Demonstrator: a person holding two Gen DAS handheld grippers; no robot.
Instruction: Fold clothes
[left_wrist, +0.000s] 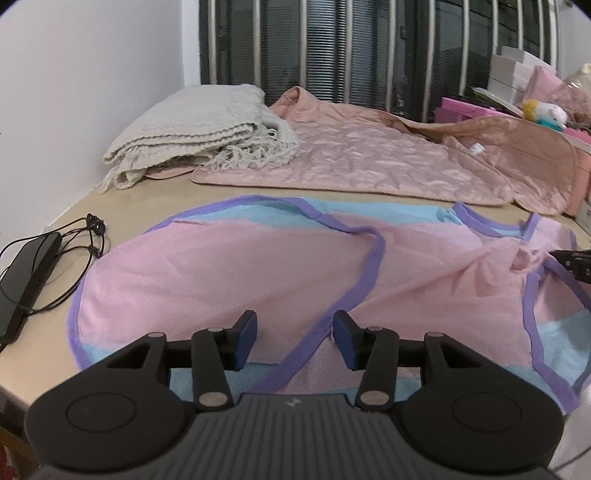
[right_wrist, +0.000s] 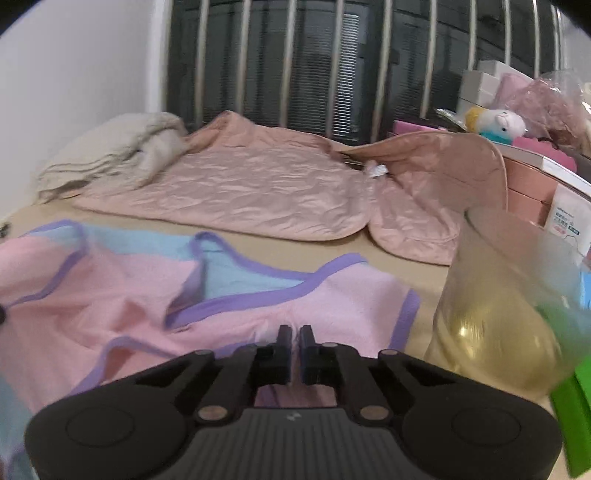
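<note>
The pink garment (left_wrist: 229, 273) with purple trim and blue panels lies spread on the tan bed (left_wrist: 122, 199), its near hem hidden under the left gripper (left_wrist: 295, 334), whose jaws stand open above the cloth with a purple trim strip between them. The right gripper (right_wrist: 294, 341) has its jaws closed on a pinch of pink fabric. The right wrist view is blurred; a yellowish translucent object (right_wrist: 498, 306) right of the garment is hard to identify. Beyond the garment bare bed lies before the quilt (left_wrist: 362, 162).

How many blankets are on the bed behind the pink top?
2: a cream fringed blanket, folded at the back left by the wall, and a pink quilted blanket spread beside it. More may be hidden.
</note>
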